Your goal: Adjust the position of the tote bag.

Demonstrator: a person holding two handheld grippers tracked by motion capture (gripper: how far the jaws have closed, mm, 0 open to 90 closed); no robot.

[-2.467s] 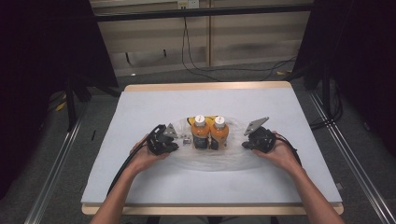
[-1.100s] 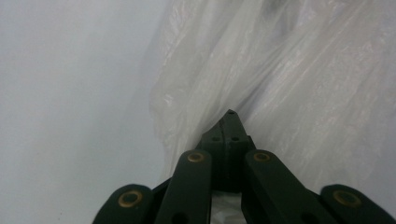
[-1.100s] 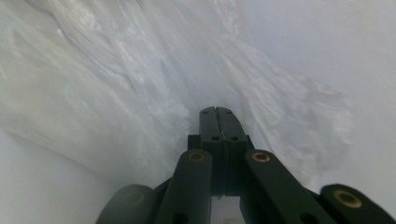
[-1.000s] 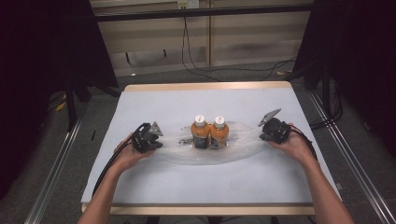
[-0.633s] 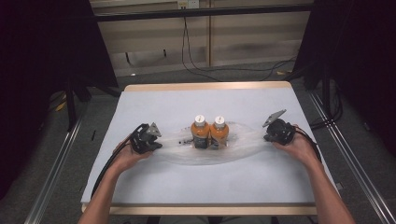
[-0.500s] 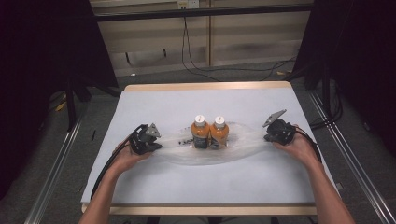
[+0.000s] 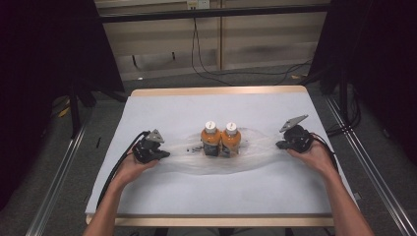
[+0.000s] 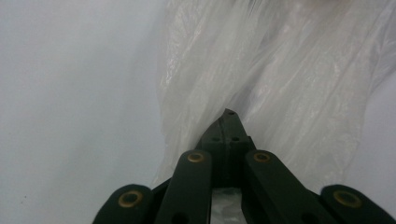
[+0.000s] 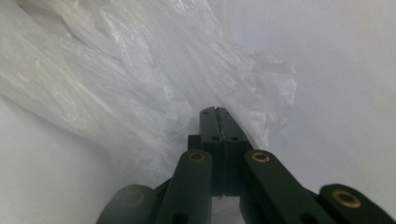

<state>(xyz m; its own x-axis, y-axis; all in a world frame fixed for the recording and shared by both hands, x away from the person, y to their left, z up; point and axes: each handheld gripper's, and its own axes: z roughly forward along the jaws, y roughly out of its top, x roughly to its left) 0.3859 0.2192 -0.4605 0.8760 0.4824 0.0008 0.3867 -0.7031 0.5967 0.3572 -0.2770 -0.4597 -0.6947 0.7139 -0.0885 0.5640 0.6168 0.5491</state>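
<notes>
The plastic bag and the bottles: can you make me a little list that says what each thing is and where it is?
bag: clear plastic bag, stretched flat sideways across the table
bottles: two orange bottles with white caps, upright, side by side at the bag's middle
left tool: left tool, jaws shut on the bag's left end, also seen in the left gripper view
right tool: right tool, jaws shut on the bag's right end, also seen in the right gripper view
hands: one behind each tool, coming from the near edge
</notes>
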